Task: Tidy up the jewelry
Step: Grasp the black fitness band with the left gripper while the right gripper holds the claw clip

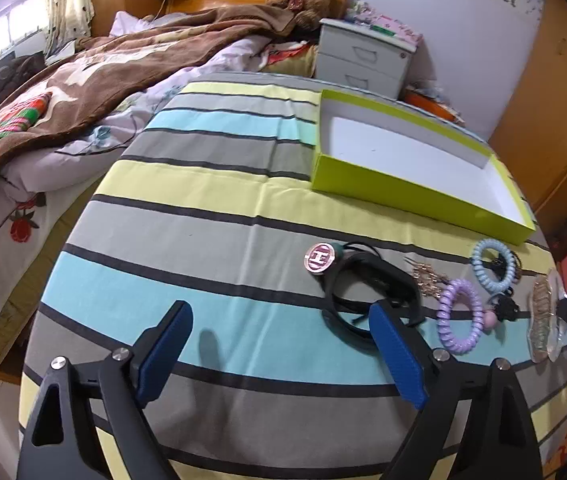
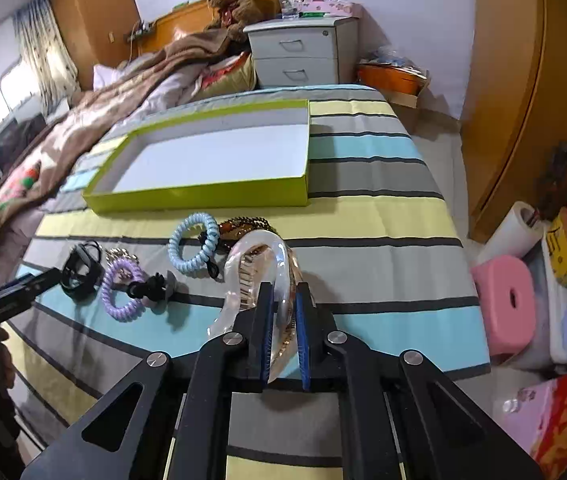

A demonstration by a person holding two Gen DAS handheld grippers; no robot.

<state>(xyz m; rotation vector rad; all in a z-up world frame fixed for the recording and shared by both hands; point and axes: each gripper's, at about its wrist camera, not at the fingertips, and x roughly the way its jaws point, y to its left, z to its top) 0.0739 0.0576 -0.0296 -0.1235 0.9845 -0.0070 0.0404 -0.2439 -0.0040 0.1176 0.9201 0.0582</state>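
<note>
Tongs (image 2: 283, 294) pinch curved, clear plastic hair claw (image 2: 261, 248).

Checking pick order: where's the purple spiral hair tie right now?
The purple spiral hair tie lies on the striped cloth, left of the right gripper in its view, between the black band and the black clip.

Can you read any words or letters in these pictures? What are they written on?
"H": the big letter on the round pink-striped badge.
Small pale writing on the side of the left gripper: too blurred to read.
Gold print on the red box at the lower right: too blurred to read.
Nothing else has writing I can read.
</note>
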